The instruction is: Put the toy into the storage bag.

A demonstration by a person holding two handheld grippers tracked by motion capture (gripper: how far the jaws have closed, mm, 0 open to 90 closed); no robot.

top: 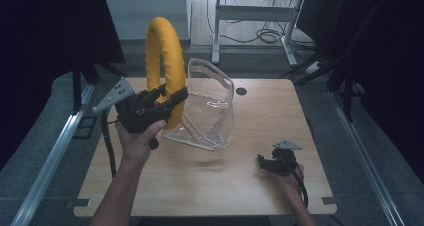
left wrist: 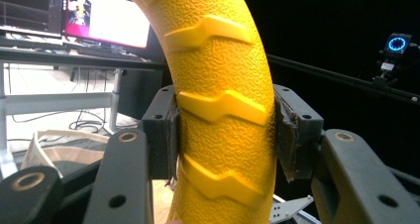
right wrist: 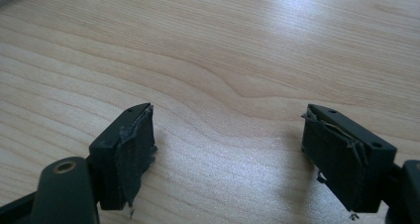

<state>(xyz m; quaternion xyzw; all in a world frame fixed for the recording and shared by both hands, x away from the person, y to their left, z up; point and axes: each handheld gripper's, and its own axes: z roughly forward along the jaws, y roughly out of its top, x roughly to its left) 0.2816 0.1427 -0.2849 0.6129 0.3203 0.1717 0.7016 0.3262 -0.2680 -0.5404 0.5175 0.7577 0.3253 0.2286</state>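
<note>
Left gripper [top: 172, 97] clamps yellow ring [top: 162, 61] beside clear bag [top: 212, 106], nothing inside.

The high view looks forward and down over the wooden worktop [top: 210, 181]. The left gripper view sits close behind the yellow ring [left wrist: 223, 110], facing monitors [left wrist: 106, 21]. The right gripper view skims the same worktop closely.

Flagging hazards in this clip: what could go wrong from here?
The left tongs clamp the yellow ring at one low spot, so the tall ring could pivot or slip. The clear bag stands slumped beside it; a swing of the ring might knock it over. The right tongs sit open, away from the bag, and cannot steady it.
</note>
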